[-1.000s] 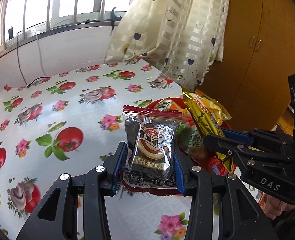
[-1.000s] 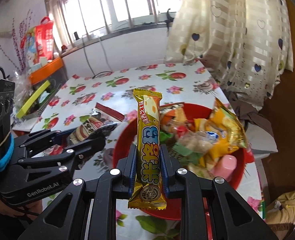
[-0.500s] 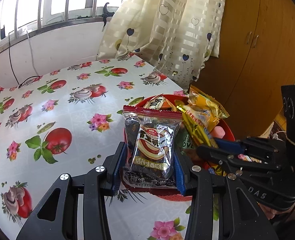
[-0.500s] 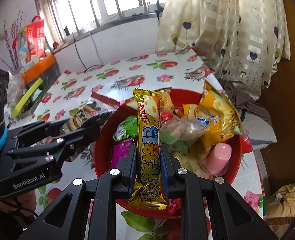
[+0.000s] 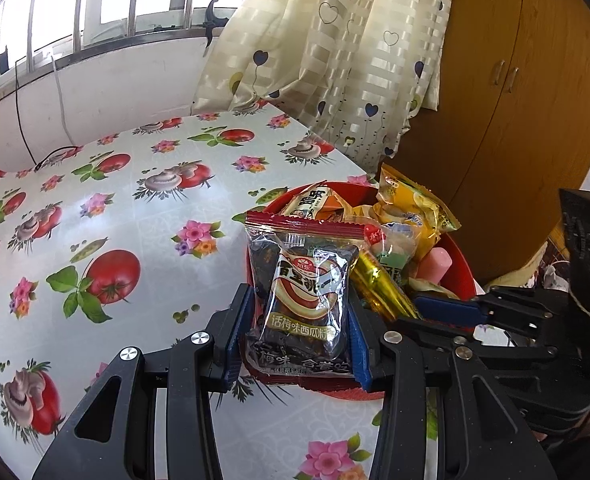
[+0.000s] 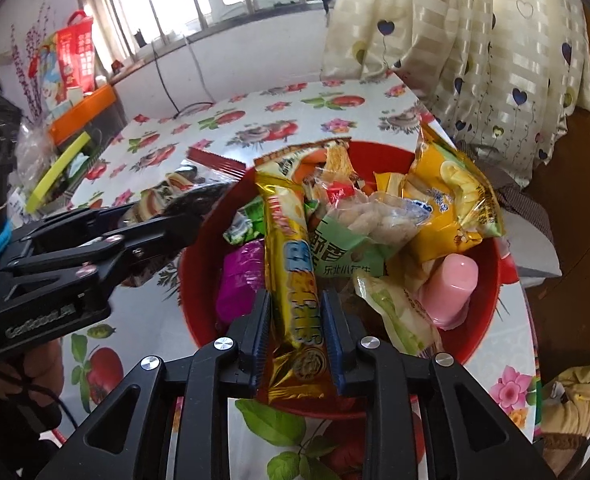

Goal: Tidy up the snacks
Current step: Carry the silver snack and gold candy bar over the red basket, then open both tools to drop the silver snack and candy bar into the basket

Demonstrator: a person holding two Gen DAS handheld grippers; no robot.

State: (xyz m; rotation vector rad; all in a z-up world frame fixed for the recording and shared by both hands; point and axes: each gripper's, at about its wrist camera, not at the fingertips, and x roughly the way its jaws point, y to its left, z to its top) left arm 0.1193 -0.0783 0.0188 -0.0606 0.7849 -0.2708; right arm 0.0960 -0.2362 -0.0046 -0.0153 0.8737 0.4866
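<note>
My left gripper [image 5: 299, 314] is shut on a clear packet of dark melon seeds with red ends [image 5: 303, 280], held upright over the near-left rim of the red bowl [image 5: 461, 268]. In the right wrist view the same gripper [image 6: 167, 220] comes in from the left at the bowl's edge. My right gripper [image 6: 295, 308] hangs low over the red bowl [image 6: 489, 268]; its jaws are opening. The long yellow snack bar [image 6: 291, 240] stands between them, leaning away onto the piled snacks, with thin gaps beside the pads.
The bowl holds several packets, among them a yellow pack [image 6: 451, 208], a pink jelly cup [image 6: 451, 284] and a magenta pack [image 6: 239, 280]. It sits near the table's right edge, by the curtain [image 5: 335, 60] and wooden wardrobe [image 5: 515, 100]. An orange box [image 6: 83, 108] stands far left.
The right gripper sank toward the bowl and its jaws widened; the yellow bar tipped from upright onto the snacks. The left gripper keeps its hold on the seed packet, nearly still.
</note>
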